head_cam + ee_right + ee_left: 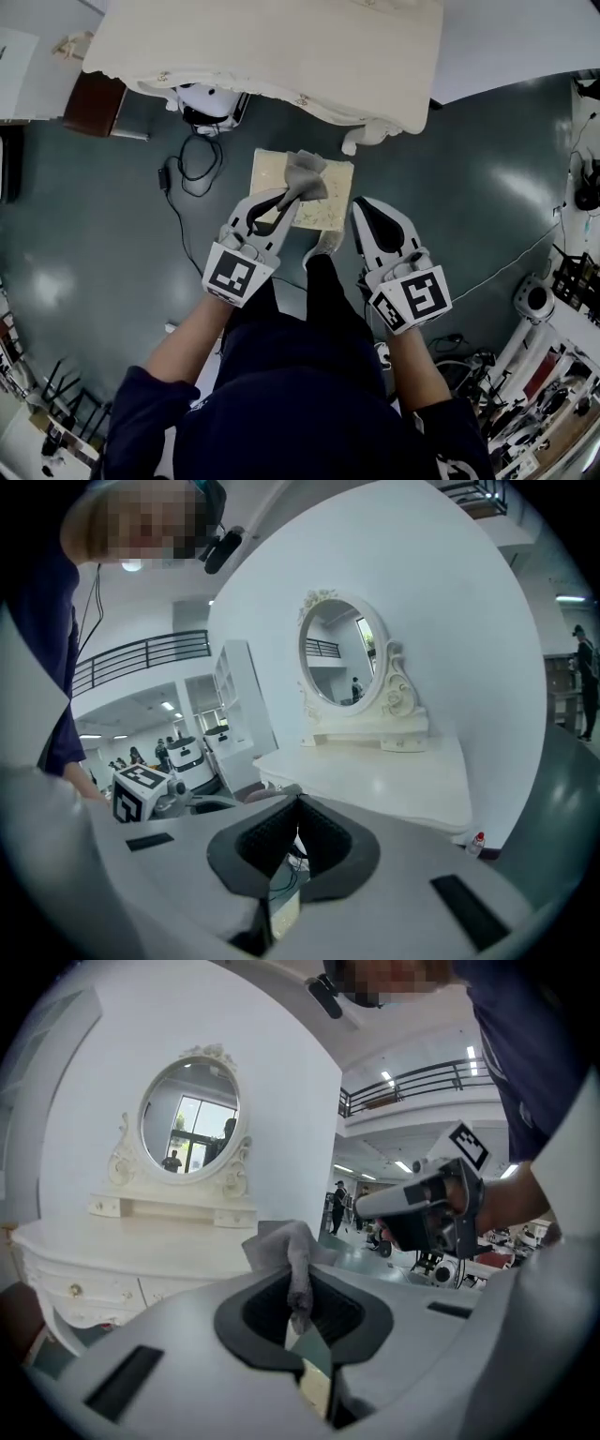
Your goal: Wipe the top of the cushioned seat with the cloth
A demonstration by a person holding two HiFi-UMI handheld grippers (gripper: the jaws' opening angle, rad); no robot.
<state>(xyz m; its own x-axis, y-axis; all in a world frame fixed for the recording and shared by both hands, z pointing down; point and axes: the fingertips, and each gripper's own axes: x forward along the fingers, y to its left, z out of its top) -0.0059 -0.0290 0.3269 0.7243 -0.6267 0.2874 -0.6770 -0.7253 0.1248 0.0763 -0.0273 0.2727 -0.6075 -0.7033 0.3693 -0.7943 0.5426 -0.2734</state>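
Left gripper (284, 199) grips the cloth (307, 175) over the seat (270, 169), right gripper (361, 212) closed on nothing; wiping seems about to begin, so next the cloth should be pressed flat at the seat's far edge.

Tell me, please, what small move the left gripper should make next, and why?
Probably lower the left gripper so the cloth presses onto the cushioned seat. Its fingers are shut on the grey cloth, which sits bunched over the seat's top and does not look spread flat for wiping. The right gripper is shut on nothing.
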